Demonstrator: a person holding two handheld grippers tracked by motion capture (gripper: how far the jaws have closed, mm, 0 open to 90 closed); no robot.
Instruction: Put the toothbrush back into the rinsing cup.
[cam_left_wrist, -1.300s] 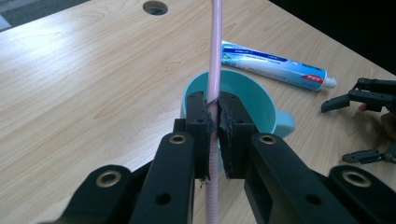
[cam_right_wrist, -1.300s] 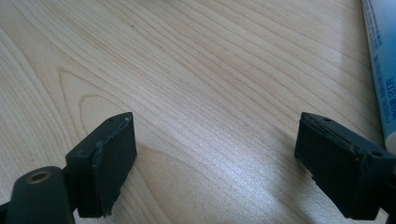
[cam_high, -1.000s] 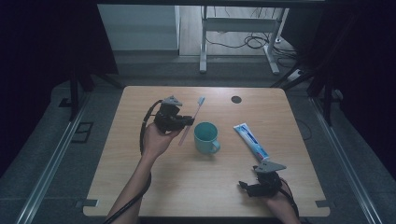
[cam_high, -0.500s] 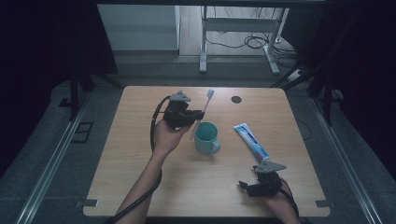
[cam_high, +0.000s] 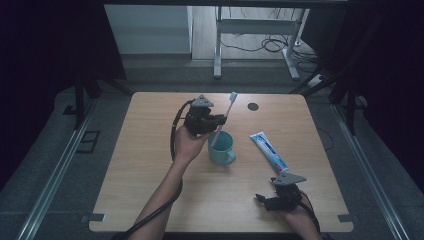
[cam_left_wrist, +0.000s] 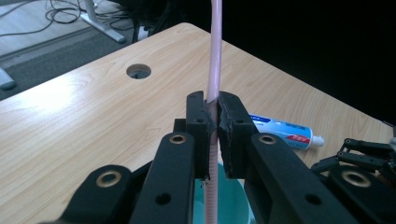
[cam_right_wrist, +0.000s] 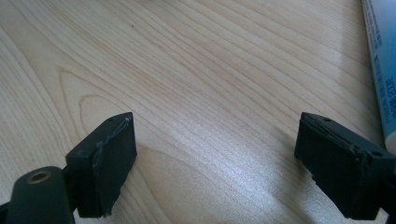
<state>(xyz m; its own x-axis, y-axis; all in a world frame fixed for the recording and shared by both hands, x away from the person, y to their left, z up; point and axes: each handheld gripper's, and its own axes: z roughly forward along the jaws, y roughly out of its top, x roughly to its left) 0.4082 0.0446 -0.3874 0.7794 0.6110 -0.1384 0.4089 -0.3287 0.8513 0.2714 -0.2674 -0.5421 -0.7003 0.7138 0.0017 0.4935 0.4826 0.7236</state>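
The left gripper (cam_left_wrist: 213, 135) clamps the pink toothbrush (cam_left_wrist: 214, 60) mid-handle, upright over the teal cup (cam_high: 221, 148). Light, thin and probably slippery, the toothbrush seems best gripped there. The right gripper (cam_right_wrist: 215, 163) rests wide open near the toothpaste tube (cam_high: 268, 151).

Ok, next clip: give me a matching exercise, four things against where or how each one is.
Things:
1. toothbrush
2. cup
3. toothpaste
4. right tongs

States:
A. lying flat on the table
B. open, with nothing between them
C. clamped upright in the left tongs
D. standing on the table, right under the left tongs

Pairs: 1-C, 2-D, 3-A, 4-B
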